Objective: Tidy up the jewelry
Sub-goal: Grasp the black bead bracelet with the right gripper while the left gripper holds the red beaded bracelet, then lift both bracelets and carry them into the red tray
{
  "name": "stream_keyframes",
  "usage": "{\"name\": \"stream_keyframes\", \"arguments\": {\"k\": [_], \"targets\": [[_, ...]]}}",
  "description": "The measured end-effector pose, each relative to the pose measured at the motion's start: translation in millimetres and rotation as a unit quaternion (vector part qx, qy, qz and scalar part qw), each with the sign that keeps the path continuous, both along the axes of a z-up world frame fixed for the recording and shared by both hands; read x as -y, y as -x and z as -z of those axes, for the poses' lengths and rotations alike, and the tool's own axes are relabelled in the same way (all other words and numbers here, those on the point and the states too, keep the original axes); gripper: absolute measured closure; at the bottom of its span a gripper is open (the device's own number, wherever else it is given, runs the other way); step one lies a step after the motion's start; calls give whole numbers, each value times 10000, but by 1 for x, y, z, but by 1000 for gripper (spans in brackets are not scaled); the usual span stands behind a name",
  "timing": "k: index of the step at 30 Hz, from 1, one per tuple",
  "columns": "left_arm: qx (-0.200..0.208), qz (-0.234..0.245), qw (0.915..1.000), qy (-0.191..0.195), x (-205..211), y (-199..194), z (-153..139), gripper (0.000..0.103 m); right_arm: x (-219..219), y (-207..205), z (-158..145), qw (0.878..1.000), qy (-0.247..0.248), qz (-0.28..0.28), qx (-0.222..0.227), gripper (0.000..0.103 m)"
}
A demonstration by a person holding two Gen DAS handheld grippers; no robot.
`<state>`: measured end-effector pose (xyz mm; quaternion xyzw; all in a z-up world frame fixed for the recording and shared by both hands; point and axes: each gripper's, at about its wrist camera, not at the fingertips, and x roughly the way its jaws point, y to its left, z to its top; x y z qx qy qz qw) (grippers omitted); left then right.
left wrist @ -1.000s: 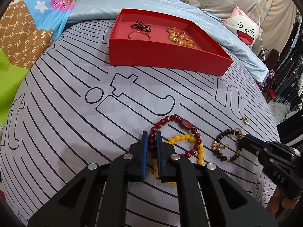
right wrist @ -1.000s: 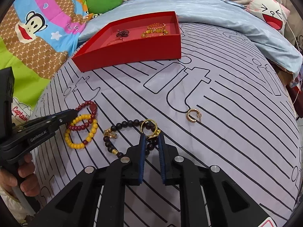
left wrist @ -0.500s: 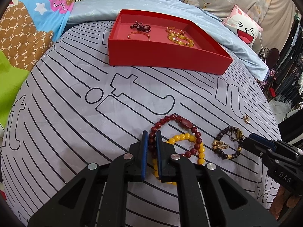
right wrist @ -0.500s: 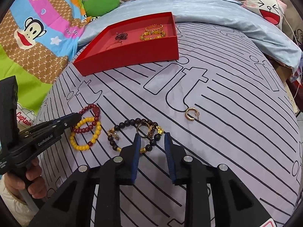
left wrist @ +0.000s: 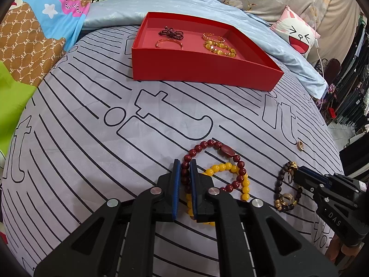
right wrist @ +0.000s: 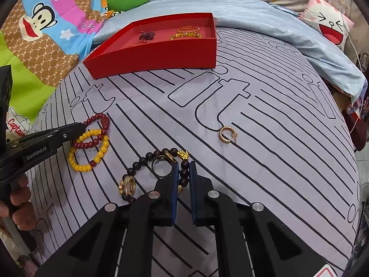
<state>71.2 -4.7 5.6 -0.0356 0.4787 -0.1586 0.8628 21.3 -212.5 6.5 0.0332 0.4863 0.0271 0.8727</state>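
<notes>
The right gripper, spread half a second ago, is now clamping the dark wooden bead bracelet (gold charms attached). The left gripper is still pinching the dark-red bead bracelet, so both are looking ready for lifting toward the red cardboard tray.

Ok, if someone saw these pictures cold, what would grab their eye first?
Probably the red tray at the far side of the striped bedsheet, already holding a few bracelets. Then, up close, the left gripper pinching the dark red bead bracelet, and the right gripper closed on the dark bead bracelet.
</notes>
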Motion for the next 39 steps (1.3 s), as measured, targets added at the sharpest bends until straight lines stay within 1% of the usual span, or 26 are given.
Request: {"name": "stream_keyframes", "arguments": {"k": [2,4,7,12,16,23,27,34,39], "targets": [[1,-2,10000,-7,0,0,0,95,-1,-1,0,10000,21,11,1,96],[-44,-7,10000,46,-1,-1,0,95,0,-1,-3,10000,-74,45,37,96],[-107,-18,9999,126,-3,-2,-1,95,2,-1,-13,9994,-284,81,162,96],[-117,-13,9998,143,-3,-2,-2,95,2,-2,-33,9985,-397,29,371,96],[-110,14,9998,186,-3,-1,-4,95,0,-2,-48,9969,-597,-9,504,96],[-28,52,9997,256,-4,2,-12,96,-8,-2,-64,9953,-671,-111,693,96],[72,124,9994,329,-2,4,-24,96,-8,-3,-71,9944,-746,-130,743,96],[201,381,9978,494,11,7,-47,96,-8,-7,-81,9935,-724,-142,861,96],[419,561,9959,568,21,6,-70,96,-6,-13,-89,9931,-668,-146,956,96]]}}
